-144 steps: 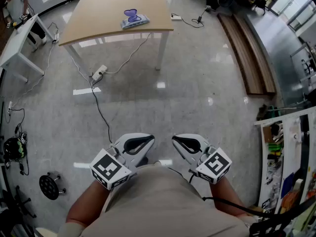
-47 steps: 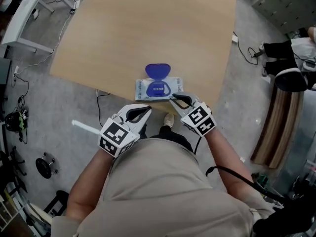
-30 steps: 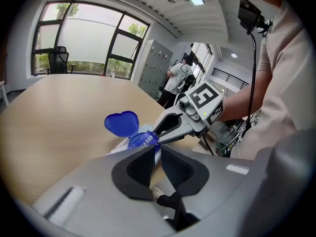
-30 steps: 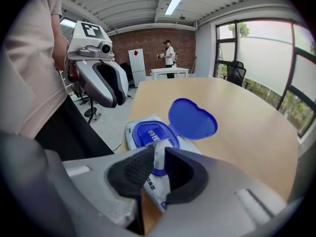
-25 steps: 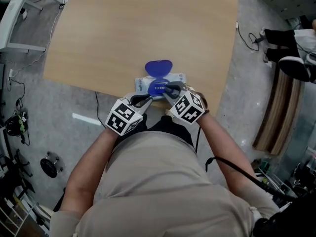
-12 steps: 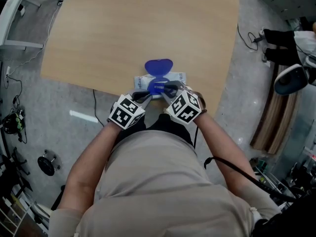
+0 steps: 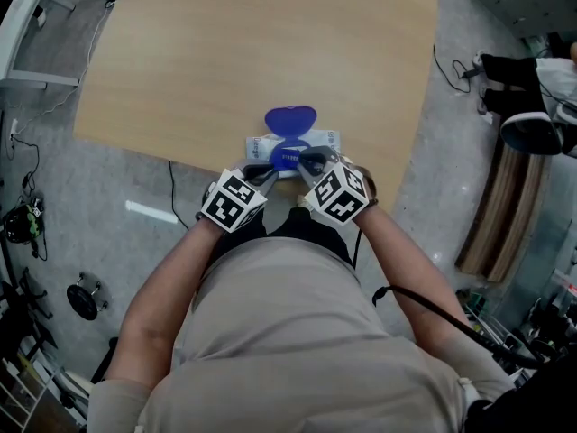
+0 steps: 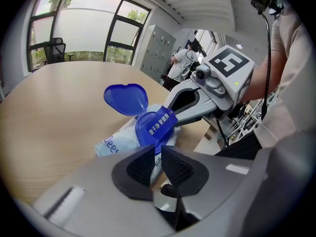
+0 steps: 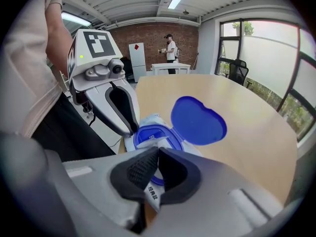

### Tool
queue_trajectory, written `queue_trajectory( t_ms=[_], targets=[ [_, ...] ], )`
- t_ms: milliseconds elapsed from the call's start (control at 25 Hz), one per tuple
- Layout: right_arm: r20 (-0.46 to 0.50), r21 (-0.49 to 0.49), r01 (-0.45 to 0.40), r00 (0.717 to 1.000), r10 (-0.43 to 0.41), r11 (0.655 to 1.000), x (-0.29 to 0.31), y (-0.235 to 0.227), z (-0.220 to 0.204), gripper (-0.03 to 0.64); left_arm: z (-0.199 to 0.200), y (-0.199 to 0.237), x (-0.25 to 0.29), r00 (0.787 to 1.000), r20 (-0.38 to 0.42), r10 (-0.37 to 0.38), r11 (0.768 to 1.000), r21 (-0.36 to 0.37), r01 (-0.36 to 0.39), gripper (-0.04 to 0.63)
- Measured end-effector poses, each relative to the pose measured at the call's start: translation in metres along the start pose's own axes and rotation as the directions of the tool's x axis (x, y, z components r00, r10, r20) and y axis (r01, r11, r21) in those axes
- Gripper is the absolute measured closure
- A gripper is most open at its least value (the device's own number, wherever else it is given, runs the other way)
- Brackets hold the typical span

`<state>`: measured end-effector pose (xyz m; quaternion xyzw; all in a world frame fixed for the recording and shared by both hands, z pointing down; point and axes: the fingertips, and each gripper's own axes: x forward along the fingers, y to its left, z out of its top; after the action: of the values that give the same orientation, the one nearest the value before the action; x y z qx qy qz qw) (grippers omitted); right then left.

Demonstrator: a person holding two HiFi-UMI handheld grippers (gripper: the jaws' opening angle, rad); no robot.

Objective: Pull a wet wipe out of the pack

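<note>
The wet wipe pack [image 7: 317,140] lies near the front edge of the wooden table [image 7: 270,43], its blue heart-shaped lid [image 7: 290,120] flipped open and standing up. My left gripper [image 7: 261,175] is at the pack's near left end, its jaws shut on the pack's edge [image 8: 157,154]. My right gripper [image 7: 309,161] reaches over the dispenser ring [image 9: 143,132]. It is shut on the blue printed seal label [image 8: 158,125], which is lifted off the opening. That label's white underside hangs between the right jaws [image 9: 157,157]. No wipe shows clearly.
The table edge runs just under both grippers, with floor and a cable [image 7: 176,188] below it. A seated person's legs [image 7: 527,97] are at the right. A white side table [image 7: 27,25] stands at the far left. Another person [image 9: 170,46] stands far back.
I walked up to the table and both grippers came down onto the pack. Over the last half second they have barely moved; the right one holds the lifted label.
</note>
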<state>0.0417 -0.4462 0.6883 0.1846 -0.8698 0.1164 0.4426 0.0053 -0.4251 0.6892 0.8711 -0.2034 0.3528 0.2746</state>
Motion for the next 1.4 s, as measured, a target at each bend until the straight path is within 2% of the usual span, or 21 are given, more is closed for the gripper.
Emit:
queue_trajectory(
  t_ms=[640, 1400],
  targets=[
    [0.069, 0.05, 0.046, 0.996, -0.05, 0.998, -0.039, 0.001, 0.018, 0.612, 0.001, -0.002, -0.003, 1.0, 0.007, 0.016, 1.0, 0.025, -0.016, 0.554],
    [0.2, 0.061, 0.105, 0.973, -0.115, 0.993, -0.108, 0.002, 0.058, 0.612, 0.005, -0.014, -0.011, 0.999, 0.036, 0.035, 0.999, 0.03, -0.036, 0.554]
  ],
)
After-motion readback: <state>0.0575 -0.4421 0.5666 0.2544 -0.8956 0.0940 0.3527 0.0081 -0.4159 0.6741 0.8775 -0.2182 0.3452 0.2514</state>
